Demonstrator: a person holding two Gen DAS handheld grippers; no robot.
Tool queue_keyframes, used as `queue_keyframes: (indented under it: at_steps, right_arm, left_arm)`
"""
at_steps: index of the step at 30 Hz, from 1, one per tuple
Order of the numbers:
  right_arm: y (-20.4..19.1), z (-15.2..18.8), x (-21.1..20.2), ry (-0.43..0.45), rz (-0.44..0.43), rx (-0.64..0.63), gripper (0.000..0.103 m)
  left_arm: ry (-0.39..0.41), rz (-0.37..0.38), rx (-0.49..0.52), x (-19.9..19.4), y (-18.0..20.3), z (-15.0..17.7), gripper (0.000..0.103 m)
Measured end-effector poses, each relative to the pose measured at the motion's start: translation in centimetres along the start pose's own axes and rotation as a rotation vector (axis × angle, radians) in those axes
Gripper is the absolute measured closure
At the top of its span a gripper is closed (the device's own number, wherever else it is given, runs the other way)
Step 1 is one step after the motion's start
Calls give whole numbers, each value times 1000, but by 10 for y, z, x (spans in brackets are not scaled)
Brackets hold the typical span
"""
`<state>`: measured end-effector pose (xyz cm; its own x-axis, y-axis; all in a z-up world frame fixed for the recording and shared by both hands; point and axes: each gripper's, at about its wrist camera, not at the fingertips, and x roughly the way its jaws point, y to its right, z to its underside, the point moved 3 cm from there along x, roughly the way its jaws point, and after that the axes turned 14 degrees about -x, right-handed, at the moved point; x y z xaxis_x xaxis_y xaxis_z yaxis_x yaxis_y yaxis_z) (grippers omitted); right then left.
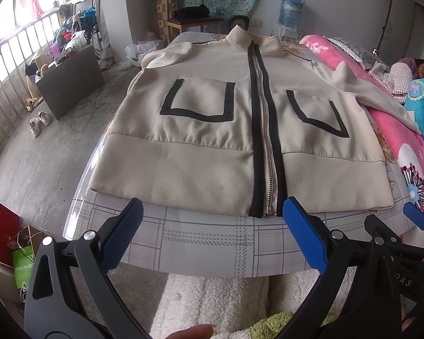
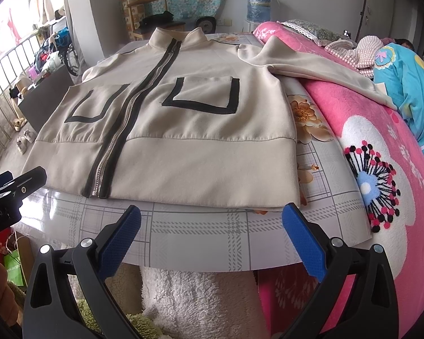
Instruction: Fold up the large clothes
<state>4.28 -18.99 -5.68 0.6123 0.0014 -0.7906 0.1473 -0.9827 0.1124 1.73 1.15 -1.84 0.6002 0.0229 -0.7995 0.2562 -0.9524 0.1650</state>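
Cream zip-up jacket with black trim (image 1: 212, 130) flat on plaid-topped table (image 1: 206, 240), sleeve draped right over pink floral blanket (image 2: 367, 147). Left gripper (image 1: 212, 237), right gripper (image 2: 212, 240) at near edge, both spread wide, empty.

Pink floral blanket (image 2: 381, 147) right of table; wooden chair (image 1: 193, 14), shoes (image 1: 39, 121) behind

Bright daylight pours in from the window (image 1: 11, 14) at upper left, blown out to near white in both views. Glare streaks the glossy table (image 1: 79, 197) along its left edge. Shadows stay soft and faint. Heavy fisheye bending curves the railing (image 2: 2, 65) and walls, with dark vignette at the corners. The centre reads sharp; a near finger (image 1: 190, 332) at the bottom is blurred
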Motion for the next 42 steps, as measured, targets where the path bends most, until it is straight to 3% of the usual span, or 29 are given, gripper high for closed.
queue_keyframes:
  at_steps: [19,28,38,42]
  right_arm:
    - [2,-3,6,-11,-1,1,5]
    - [13,-11,15,3,20,0,5]
    - [26,-28,59,-34,0,0,5]
    - [25,-29,78,-58,-17,-8,5]
  left_arm:
    - [-23,-24,-4,14,-2,1,7]
    - [-60,-55,0,42,-11,-1,7]
    - [-66,-139,54,97,-14,-20,7]
    - [-40,-122,66,103,-12,-25,7]
